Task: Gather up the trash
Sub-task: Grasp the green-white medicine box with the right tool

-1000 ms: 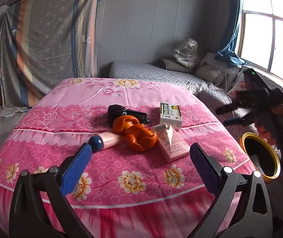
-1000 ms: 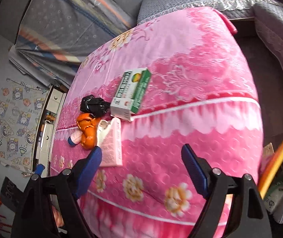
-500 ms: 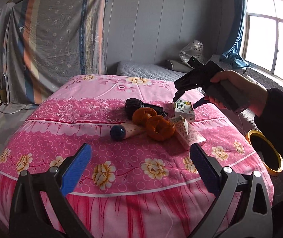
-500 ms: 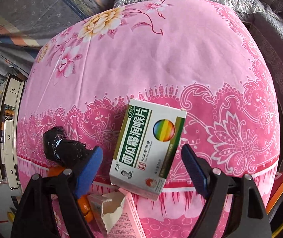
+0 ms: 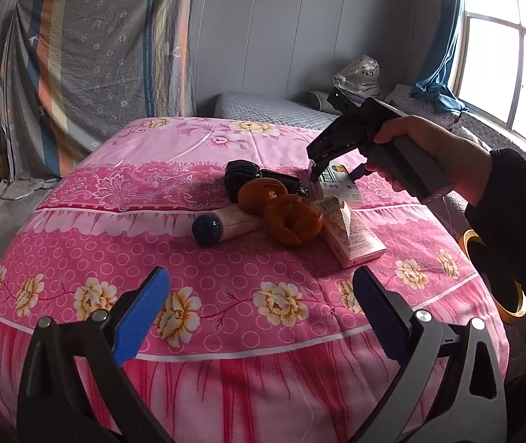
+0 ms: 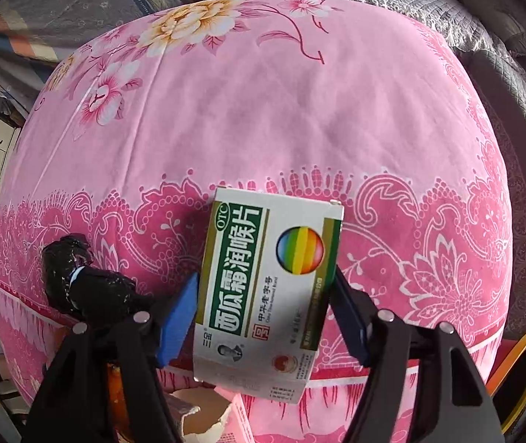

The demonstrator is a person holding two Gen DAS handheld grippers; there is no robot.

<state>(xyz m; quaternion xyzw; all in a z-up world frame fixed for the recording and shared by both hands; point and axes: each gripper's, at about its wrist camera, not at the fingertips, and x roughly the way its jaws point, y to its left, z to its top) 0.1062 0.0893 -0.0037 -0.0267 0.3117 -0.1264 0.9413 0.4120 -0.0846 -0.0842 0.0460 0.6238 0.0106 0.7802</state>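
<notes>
A green and white medicine box (image 6: 266, 280) lies flat on the pink flowered bedspread (image 6: 299, 110). My right gripper (image 6: 266, 313) points steeply down over it. Its jaws are closing, and the blue pads (image 6: 179, 317) touch the box's two long sides. In the left wrist view a hand holds that right gripper (image 5: 336, 175) on the box (image 5: 338, 186). My left gripper (image 5: 259, 295) hangs open over the bed's near edge with nothing between its fingers. Orange peels (image 5: 285, 214), a black bag (image 5: 244, 177), a blue-capped tube (image 5: 222, 225) and an opened pink carton (image 5: 351, 232) lie beside the box.
A yellow-rimmed bin (image 5: 491, 273) stands on the floor at the bed's right side, partly behind the person's dark sleeve (image 5: 514, 221). A grey quilted couch (image 5: 270, 109) lies beyond the bed. A cloth-draped cabinet (image 5: 96, 55) stands at the back left.
The right gripper swung from near the bin to above the medicine box, tipped downward, and its jaws narrowed onto the box's sides. The left gripper has stayed open and nearly still.
</notes>
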